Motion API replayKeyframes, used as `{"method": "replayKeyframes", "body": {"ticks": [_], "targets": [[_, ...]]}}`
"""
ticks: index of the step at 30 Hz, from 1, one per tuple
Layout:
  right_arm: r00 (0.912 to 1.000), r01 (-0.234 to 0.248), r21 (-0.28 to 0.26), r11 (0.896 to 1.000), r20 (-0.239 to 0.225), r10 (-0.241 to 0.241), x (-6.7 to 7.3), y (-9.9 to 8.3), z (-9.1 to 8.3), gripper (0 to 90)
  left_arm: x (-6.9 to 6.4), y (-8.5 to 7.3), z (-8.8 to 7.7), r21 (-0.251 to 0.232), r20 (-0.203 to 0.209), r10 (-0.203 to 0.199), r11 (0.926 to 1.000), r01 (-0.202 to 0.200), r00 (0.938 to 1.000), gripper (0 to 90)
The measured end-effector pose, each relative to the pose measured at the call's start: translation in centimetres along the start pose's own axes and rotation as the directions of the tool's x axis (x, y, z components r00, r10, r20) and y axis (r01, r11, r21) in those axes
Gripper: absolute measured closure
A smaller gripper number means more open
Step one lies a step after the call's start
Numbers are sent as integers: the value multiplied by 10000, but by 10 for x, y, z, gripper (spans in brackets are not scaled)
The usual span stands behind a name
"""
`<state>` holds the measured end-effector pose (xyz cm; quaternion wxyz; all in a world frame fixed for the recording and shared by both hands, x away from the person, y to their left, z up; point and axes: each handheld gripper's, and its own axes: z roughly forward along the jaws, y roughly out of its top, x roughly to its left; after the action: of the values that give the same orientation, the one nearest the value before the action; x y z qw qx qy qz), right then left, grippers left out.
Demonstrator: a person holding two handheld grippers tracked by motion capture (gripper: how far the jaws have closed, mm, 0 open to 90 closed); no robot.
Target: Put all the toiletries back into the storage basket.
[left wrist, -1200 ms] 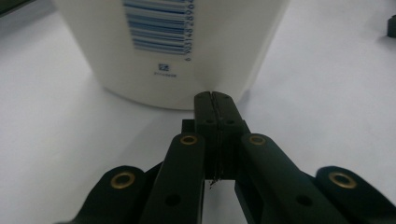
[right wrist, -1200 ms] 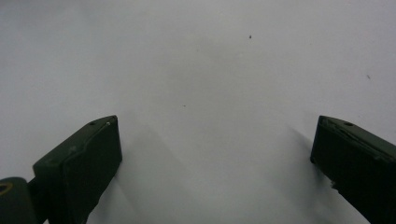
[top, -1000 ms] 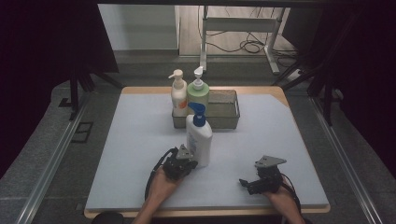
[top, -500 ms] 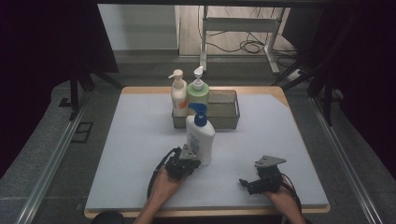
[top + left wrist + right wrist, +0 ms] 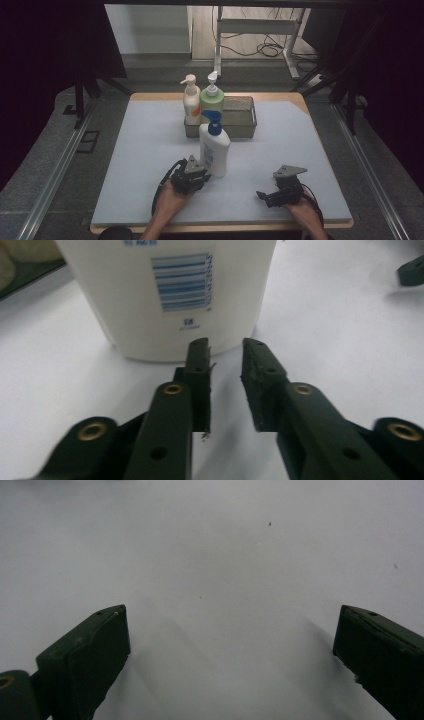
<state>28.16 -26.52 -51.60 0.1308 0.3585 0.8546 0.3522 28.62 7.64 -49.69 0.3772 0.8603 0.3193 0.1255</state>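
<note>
1. White pump bottle upright mid-desk, ahead of tray.
2. Left claw just opening, slightly spread, nothing between, aimed at the bottle's base for a grasp.
3. Right claw spread wide, idle.

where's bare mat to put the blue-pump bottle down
Free: the mat left of the left tongs, the stretch between the white bottle and right tongs, and right of the tray. Crowded: the tray's left end with two pump bottles.
</note>
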Motion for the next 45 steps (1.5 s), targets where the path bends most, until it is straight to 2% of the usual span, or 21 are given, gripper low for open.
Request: {"method": "replayKeyframes", "body": {"ticks": [9, 17, 20, 24, 29, 35, 40, 45], "targets": [[9985, 233, -363, 9991, -488, -251, 6, 10, -6, 0, 0, -11, -3, 186, -381, -265, 9995, 272, 9989, 512], [9976, 360, -672, 9971, -565, -398, 10, 19, -9, 0, 0, -17, -7, 147, -618, -578, 9982, 588, 9964, 364], [9971, 337, -825, 9960, -648, -391, 11, 22, -10, 0, 1, -21, -12, 101, -820, -730, 9972, 741, 9940, 296], [9942, 228, -1065, 9941, -1023, -338, 13, 27, -10, 0, 5, -30, -19, 139, -1091, -974, 9949, 995, 9892, 221], [9915, 313, -1286, 9912, -1214, -471, 17, 37, -10, 0, 9, -40, -27, 133, -1357, -1191, 9924, 1220, 9836, 137], [9865, 507, -1520, 9871, -1465, -733, 23, 52, -10, 0, 12, -48, -33, 234, -1547, -1143, 9926, 1193, 9813, 124], [9827, 293, -1723, 9846, -1752, -599, 26, 60, -7, 0, 17, -54, -36, 293, -1587, -1267, 9907, 1330, 9792, 122], [9834, 369, -1706, 9847, -1690, -661, 27, 68, -4, 0, 20, -58, -37, 263, -1697, -1395, 9889, 1460, 9756, 122]]}}
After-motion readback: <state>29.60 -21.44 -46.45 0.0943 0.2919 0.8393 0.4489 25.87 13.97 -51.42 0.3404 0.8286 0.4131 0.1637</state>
